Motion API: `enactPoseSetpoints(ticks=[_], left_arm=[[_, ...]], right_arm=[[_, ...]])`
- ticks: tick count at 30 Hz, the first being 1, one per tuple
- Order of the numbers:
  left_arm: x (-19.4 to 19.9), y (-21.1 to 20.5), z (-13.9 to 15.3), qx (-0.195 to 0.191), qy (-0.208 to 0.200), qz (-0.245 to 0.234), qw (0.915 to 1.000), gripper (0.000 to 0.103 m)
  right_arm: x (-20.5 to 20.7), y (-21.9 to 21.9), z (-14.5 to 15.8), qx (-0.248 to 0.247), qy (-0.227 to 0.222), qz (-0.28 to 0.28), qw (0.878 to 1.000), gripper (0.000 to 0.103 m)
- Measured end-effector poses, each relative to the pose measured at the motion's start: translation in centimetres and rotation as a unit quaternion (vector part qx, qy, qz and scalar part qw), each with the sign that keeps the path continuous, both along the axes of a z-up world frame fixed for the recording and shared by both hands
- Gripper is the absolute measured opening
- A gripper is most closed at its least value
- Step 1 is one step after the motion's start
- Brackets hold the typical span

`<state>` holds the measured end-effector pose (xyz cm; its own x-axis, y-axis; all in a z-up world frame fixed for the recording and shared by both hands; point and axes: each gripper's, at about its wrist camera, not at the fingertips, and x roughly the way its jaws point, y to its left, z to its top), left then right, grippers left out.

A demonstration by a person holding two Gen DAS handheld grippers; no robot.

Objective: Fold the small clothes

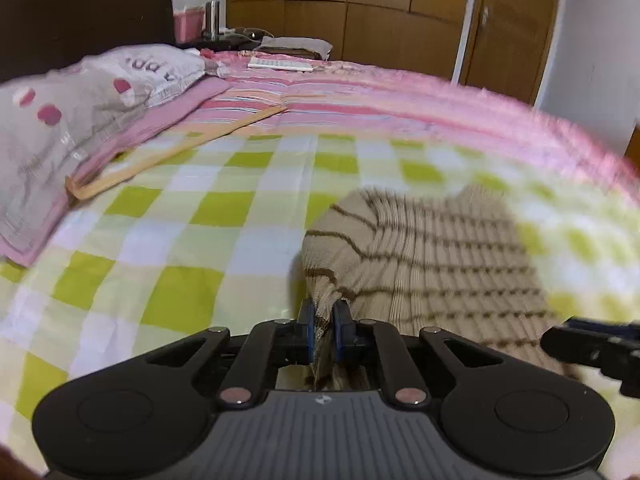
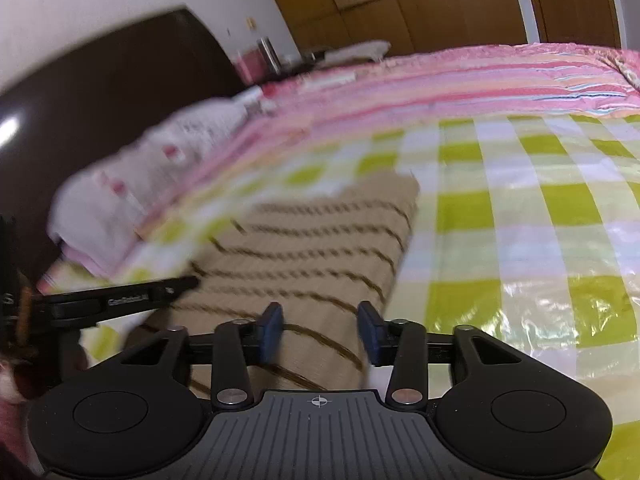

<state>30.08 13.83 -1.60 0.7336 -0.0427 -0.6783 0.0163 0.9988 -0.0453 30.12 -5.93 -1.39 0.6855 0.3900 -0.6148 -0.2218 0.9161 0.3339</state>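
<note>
A beige knitted garment with thin brown stripes (image 1: 432, 256) lies on the green-and-white checked sheet (image 1: 192, 216). My left gripper (image 1: 323, 318) is shut on its near left corner, and the fabric bunches between the blue pads. The same garment (image 2: 320, 240) runs away from me in the right wrist view. Over its near end my right gripper (image 2: 320, 328) stands open, blue pads apart, with cloth beneath the gap and nothing pinched. The left gripper's black body (image 2: 120, 300) shows at the left there; the right gripper's body (image 1: 592, 344) shows at the right edge of the left wrist view.
A grey pillow with pink dots (image 1: 80, 120) and a pink striped quilt (image 1: 360, 96) lie at the head of the bed. A wooden stick (image 1: 168, 156) rests beside the pillow. Wooden wardrobes (image 1: 360, 0) stand behind. Glossy plastic covers the sheet at the right (image 2: 560, 312).
</note>
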Motion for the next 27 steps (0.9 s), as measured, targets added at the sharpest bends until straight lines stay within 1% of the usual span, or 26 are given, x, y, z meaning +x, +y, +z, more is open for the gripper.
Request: enactPoseSetpoints(ticks=[1,2,3,4,6,8,9,10,12,14,16,20,21,23,24,26,27], left_arm=[[-0.1,-0.1,-0.1,0.005,-0.004,0.000,1.0000,0.018],[-0.1,0.1,0.0,-0.004,-0.004,0.001,1.0000,0.018],[0.0,0.6,0.2,-0.022,-0.003,0.003,0.9998,0.018],[0.1,1.1,0.2,-0.037,0.000,0.005,0.9993,0.019],[0.0,1.9,0.3,-0.051,0.002,0.009,0.9987,0.027],[-0.6,2.4,0.7,-0.064,-0.005,0.006,0.9979,0.028],[-0.9,2.4,0.9,-0.066,-0.007,0.006,0.9978,0.032],[-1.3,2.5,1.1,-0.066,-0.011,0.008,0.9977,0.032],[-1.9,2.6,1.4,-0.070,-0.017,0.006,0.9974,0.033],[-2.6,2.9,1.7,-0.083,-0.022,0.002,0.9963,0.033],[-3.4,3.0,2.2,-0.091,-0.029,-0.008,0.9954,0.036],[-4.2,2.9,2.5,-0.098,-0.041,-0.031,0.9938,0.055],[-4.1,2.7,2.3,-0.095,-0.040,-0.032,0.9942,0.058],[-3.5,2.5,1.2,-0.080,-0.026,-0.023,0.9961,0.058],[-3.3,2.6,0.7,-0.082,-0.020,-0.019,0.9963,0.058],[-3.3,3.2,0.2,-0.105,-0.011,-0.026,0.9940,0.058],[-3.3,3.4,0.2,-0.111,-0.011,-0.031,0.9932,0.058]], right_arm=[[0.2,0.0,-0.7,0.006,0.013,-0.004,1.000,0.053],[0.3,-0.3,-0.9,0.022,0.022,-0.009,0.999,0.053],[0.3,-0.6,-0.8,0.032,0.025,-0.013,0.999,0.053],[0.2,-0.8,-0.6,0.035,0.023,-0.016,0.999,0.053],[0.0,-1.1,0.0,0.036,0.018,-0.013,0.999,0.053],[-0.1,-1.3,0.3,0.044,0.017,-0.010,0.999,0.057],[-0.3,-1.5,0.2,0.053,0.017,-0.009,0.998,0.061],[-0.4,-1.6,0.2,0.059,0.018,-0.007,0.998,0.064],[-0.5,-1.6,-0.3,0.069,0.027,-0.006,0.997,0.065],[-0.5,-1.4,-0.8,0.067,0.035,-0.006,0.997,0.066],[-0.6,-1.4,-1.1,0.072,0.038,-0.007,0.997,0.069],[-0.2,-1.6,-1.4,0.097,0.046,-0.007,0.994,0.072],[-0.1,-1.7,-1.5,0.100,0.047,-0.008,0.994,0.074],[0.2,-1.8,-1.7,0.108,0.053,-0.010,0.993,0.076],[0.4,-1.8,-1.9,0.111,0.059,-0.011,0.992,0.076],[0.7,-1.8,-1.9,0.115,0.063,-0.013,0.991,0.076],[0.6,-1.9,-1.9,0.116,0.061,-0.011,0.991,0.076]])
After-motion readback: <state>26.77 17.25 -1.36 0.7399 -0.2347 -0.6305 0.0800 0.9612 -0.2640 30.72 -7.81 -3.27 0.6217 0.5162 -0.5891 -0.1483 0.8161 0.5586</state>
